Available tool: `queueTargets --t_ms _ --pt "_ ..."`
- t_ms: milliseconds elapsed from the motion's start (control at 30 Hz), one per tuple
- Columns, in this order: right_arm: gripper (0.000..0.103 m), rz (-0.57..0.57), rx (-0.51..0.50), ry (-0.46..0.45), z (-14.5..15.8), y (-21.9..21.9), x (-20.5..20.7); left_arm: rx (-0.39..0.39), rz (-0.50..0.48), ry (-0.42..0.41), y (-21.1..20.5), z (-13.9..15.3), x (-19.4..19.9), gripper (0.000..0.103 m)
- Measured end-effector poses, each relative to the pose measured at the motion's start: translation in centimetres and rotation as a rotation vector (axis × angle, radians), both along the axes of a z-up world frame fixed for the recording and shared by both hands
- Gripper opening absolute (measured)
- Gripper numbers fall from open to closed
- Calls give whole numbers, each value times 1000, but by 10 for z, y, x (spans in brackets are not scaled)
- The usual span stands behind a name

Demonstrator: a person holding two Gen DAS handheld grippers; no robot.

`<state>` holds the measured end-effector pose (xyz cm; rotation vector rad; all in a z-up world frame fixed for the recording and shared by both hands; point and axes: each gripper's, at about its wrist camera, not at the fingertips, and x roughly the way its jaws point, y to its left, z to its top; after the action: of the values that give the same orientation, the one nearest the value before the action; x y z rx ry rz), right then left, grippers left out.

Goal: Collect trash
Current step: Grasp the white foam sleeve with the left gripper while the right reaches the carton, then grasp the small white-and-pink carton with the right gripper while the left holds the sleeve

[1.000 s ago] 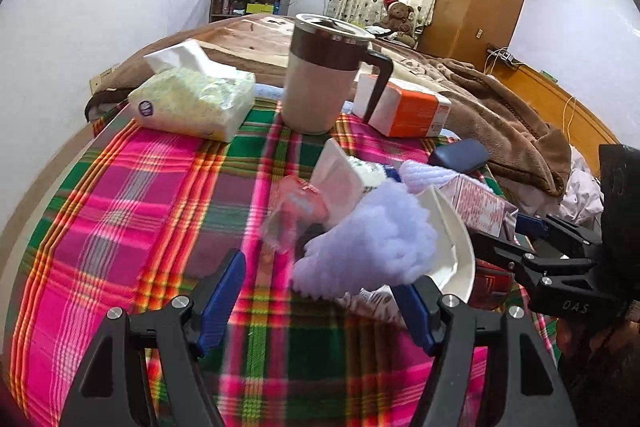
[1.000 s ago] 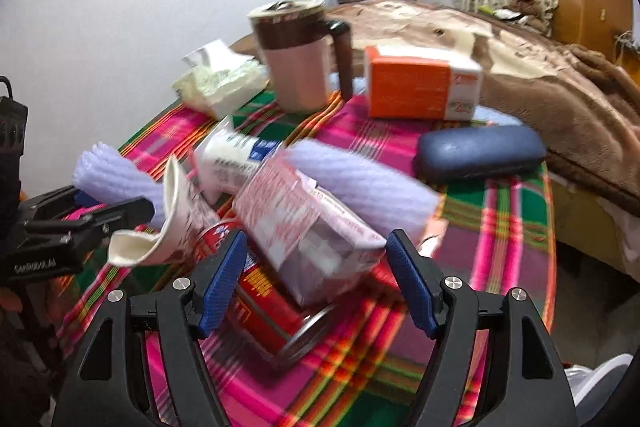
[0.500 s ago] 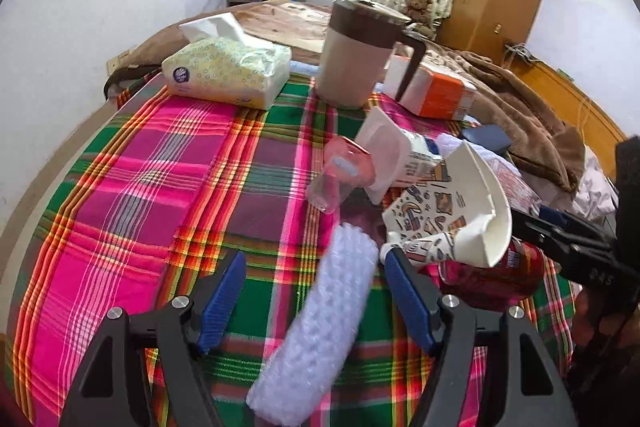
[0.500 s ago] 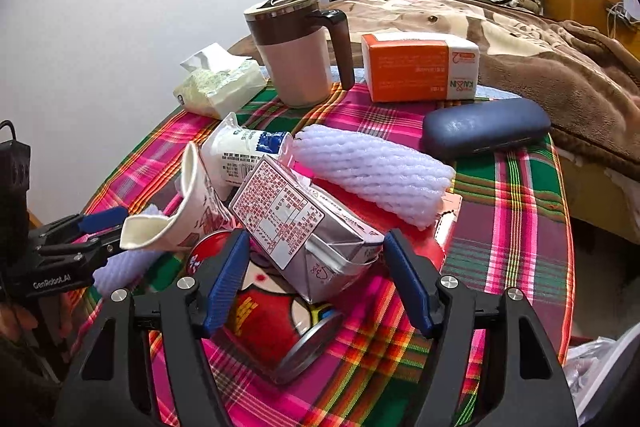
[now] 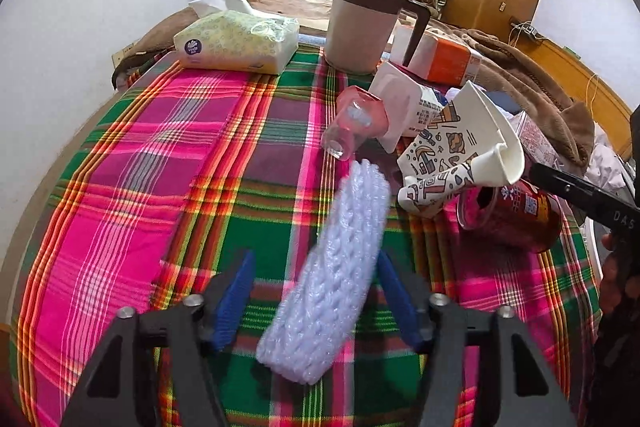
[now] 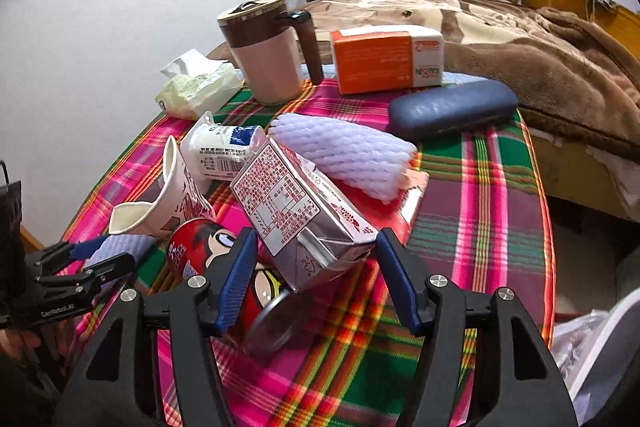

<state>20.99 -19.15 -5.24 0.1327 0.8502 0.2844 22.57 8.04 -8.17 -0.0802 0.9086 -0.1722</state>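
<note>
Left wrist view shows the left gripper (image 5: 314, 297) spread open around a white foam sleeve (image 5: 328, 275) on the tabletop (image 5: 120, 187); close squarely and gently. Right gripper (image 6: 312, 283), fingers also open, frames a silver carton (image 6: 296, 211).

Woven plaid tablecloth (image 5: 224, 155), knobbly white foam net sleeve (image 5: 332, 279), glossy red metal can (image 5: 516, 211), creased paper cup (image 5: 460, 147).

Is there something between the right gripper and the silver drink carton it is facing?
Nothing visible is. The right gripper is open, and the silver drink carton already reaches in between its fingers. The carton leans on the red can, so the can may shift if it is lifted.
</note>
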Motion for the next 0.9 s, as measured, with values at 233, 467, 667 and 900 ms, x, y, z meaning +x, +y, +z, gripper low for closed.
queueTargets --t_ms 233,467,667,900 --pt "43 -48 41 21 -2 -13 -12 -24 -17 -5 -2 1 -8 32" --pt "45 -14 51 6 -3 -15 -15 -43 -10 5 -2 -1 -12 31" --pt "70 25 -43 -29 -2 -8 -7 -56 -7 7 -1 -2 -8 31" --pt "64 53 -71 -18 -6 0 4 -30 -9 4 -5 -3 -5 31"
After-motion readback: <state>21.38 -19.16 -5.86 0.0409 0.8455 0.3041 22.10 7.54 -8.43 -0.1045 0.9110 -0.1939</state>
